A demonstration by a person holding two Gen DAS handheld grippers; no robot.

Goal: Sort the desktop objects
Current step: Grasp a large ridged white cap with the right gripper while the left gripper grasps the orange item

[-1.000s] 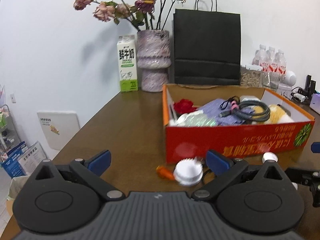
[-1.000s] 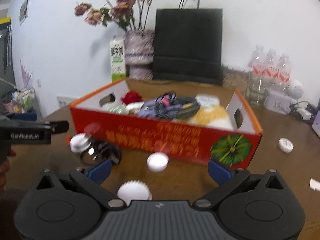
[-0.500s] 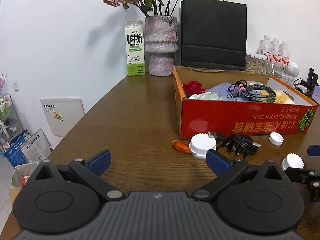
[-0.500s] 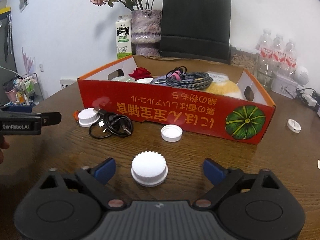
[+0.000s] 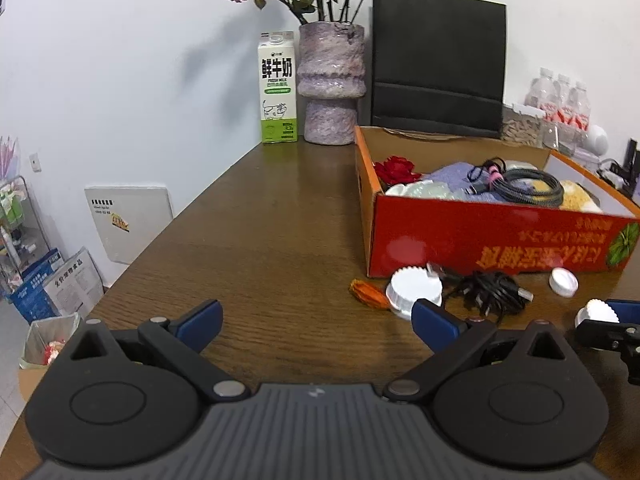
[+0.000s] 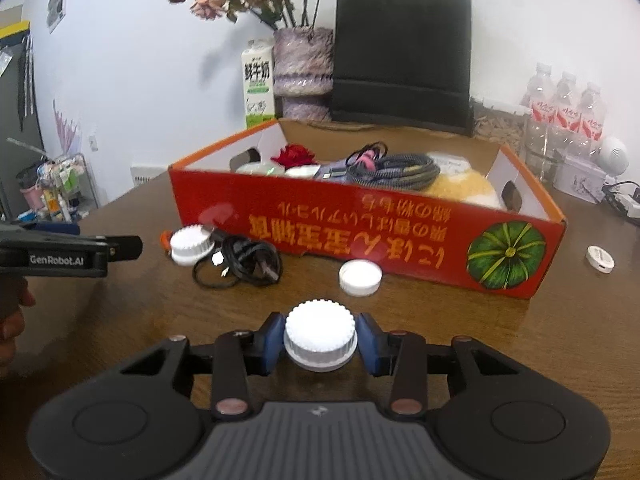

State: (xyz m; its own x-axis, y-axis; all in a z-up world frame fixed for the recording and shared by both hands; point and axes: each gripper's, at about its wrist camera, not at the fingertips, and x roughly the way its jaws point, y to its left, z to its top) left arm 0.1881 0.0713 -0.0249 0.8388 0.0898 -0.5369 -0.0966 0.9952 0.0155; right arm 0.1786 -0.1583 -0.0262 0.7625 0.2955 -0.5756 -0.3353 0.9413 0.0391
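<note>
White ridged cap: upright on the table, between blue pads. Second ridged white cap: beside a tangled black cable. Smooth white lid: flat, near the box front. Red cardboard box: open-topped, holding a coiled cable, red rose, yellow plush.

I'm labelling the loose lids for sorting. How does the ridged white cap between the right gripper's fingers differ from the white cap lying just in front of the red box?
The ridged cap is taller, with a knurled side and a flared base; the flat cap is low and smooth. The ridged cap sits between the closing fingers of the right gripper; the flat cap lies free by the red box. Both are white, round and rest on the table.
</note>
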